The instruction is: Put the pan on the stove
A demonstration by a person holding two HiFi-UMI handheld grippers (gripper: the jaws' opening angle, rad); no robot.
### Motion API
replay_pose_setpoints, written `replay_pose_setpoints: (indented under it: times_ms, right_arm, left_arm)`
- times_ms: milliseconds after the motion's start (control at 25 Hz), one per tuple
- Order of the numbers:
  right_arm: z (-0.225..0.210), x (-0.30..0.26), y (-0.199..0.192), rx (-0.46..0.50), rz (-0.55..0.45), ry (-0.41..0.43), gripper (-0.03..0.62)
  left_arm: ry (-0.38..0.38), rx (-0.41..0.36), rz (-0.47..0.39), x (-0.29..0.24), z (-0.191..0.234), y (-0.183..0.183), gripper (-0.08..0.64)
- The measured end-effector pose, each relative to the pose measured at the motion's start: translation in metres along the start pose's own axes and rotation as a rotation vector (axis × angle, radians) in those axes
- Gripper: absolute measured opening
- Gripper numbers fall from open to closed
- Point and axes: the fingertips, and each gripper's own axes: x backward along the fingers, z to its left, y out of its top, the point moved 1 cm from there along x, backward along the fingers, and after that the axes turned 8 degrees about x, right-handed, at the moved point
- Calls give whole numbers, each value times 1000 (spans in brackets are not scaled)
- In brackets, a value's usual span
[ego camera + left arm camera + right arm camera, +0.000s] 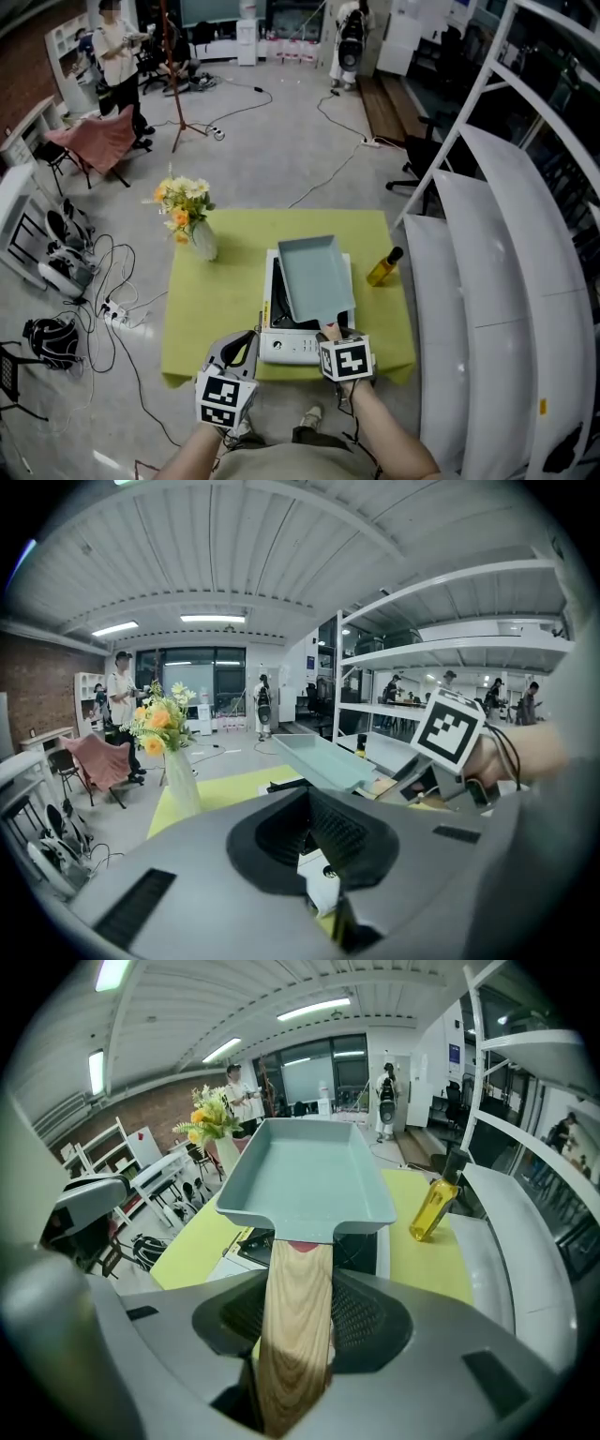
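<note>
Head view: yellow-green tabletop (pixel 202 309) with a white portable gas stove (pixel 292 345) at its near edge. A pale teal rectangular pan (pixel 317 277) is over the stove, handle toward the person. The right hand-held gripper (pixel 332 332) is at the handle. The left hand-held gripper (pixel 242 345) sits just left of the stove, apart from it. An oil bottle (pixel 384 267) stands right of the stove and a vase of flowers (pixel 189 223) stands at the far left.

Left gripper view: the left hand-held gripper (pixel 330 907) is closed to a thin slit with nothing in it. The pan (pixel 323 757) looks raised above the stove (pixel 319 878) and tilted up at its far end. The right one's marker cube (pixel 448 728) is beside it, and the vase (pixel 183 782) is on the left.

Right gripper view: the right hand-held gripper (pixel 292 1368) is clamped on the pan's wooden handle (pixel 298 1302). The pan (pixel 305 1171) is empty and hangs over the stove's black burner (pixel 258 1239) (contact not clear from here). The oil bottle (pixel 433 1206) is on the right, apart from the pan.
</note>
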Motion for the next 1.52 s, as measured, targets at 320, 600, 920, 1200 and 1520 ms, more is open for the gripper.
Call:
replay_pose_setpoints:
  times_ms: [320, 600, 920, 1200, 1520]
  right_arm:
    - [2, -21, -6, 10, 71, -23, 176]
    - [8, -34, -22, 3, 126, -29, 178]
    - [12, -35, -17, -72, 75, -27, 187]
    - [10, -18, -4, -67, 5, -32, 216]
    - [9, 38, 35, -32, -189, -11, 212]
  left_arm:
    - [1, 6, 17, 2, 7, -4, 6]
    - [2, 9, 32, 7, 12, -8, 6]
    - [6, 13, 32, 11, 17, -9, 6]
    - [9, 9, 28, 13, 23, -6, 6]
    - [23, -9, -52, 25, 31, 21, 6]
